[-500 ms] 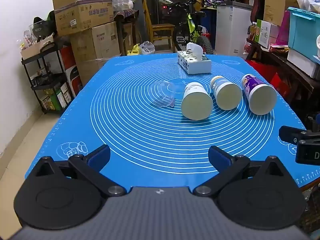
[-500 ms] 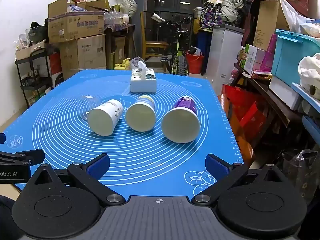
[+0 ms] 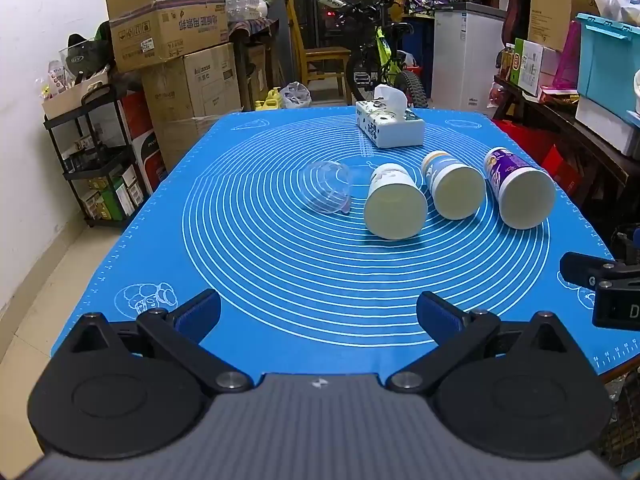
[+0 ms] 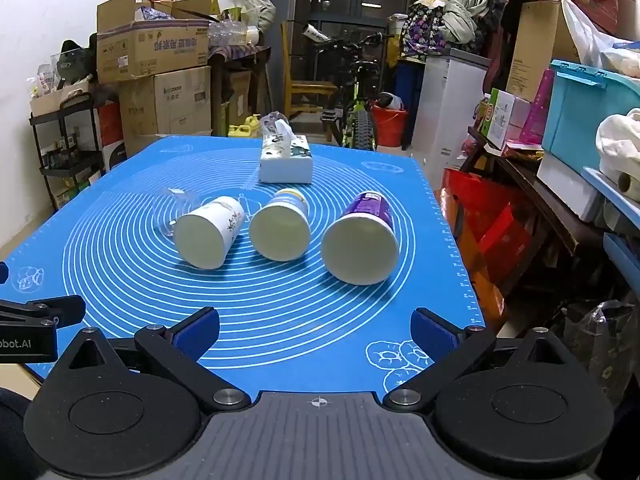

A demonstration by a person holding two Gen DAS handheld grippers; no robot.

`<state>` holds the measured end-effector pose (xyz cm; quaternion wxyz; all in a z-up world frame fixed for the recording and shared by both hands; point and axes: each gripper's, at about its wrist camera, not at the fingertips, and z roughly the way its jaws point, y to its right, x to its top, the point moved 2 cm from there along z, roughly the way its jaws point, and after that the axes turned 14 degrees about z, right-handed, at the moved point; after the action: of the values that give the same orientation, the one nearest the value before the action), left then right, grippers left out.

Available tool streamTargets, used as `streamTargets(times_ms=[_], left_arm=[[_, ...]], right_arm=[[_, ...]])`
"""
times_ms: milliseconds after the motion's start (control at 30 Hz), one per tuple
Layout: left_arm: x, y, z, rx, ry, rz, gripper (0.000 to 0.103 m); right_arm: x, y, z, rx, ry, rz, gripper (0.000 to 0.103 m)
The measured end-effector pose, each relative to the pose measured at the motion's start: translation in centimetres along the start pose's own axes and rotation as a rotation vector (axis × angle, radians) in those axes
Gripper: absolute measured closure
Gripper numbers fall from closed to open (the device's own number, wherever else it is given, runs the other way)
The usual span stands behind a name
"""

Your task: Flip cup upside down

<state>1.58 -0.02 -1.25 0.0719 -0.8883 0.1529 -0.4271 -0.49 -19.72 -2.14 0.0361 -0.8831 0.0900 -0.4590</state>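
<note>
Nearest to me, my left gripper (image 3: 319,316) hangs over the near edge of the blue mat (image 3: 280,280) with its fingers spread wide and nothing between them. My right gripper (image 4: 315,330) is the same: spread, empty, over the near edge.

Beyond them lies a row of cups, all tipped on their sides with their wide ends turned toward me and their long axes running away toward the tissue box (image 3: 390,130). I take that box as my landmark. The purple cup (image 4: 362,238) lies on the near-right of the box and sits almost straight ahead of my right gripper, only a little right of its centre line. The middle cup (image 4: 281,229) lies just near of the box, close beside the purple one. The white printed cup (image 3: 394,204) lies near-left of the box, with a clear plastic cup (image 3: 328,192) just beside it, farther left still; in the right wrist view that clear one is half hidden behind the white cup.

I cannot tell which cup the task means. My judgement is that the right hand is nearer the purple cup and the left hand nearer the clear one. Since the axes point along my fingers, I reckon a grasp across the body from above suits best.
</note>
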Motion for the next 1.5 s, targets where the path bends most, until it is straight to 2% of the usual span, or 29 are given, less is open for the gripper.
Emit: streamTargets(times_ms=[1500], left_arm=[[-0.62, 0.01, 0.23, 0.014, -0.014, 0.008, 0.000]], right_arm=[[-0.19, 0.51, -0.15, -0.008, -0.003, -0.007, 0.002]])
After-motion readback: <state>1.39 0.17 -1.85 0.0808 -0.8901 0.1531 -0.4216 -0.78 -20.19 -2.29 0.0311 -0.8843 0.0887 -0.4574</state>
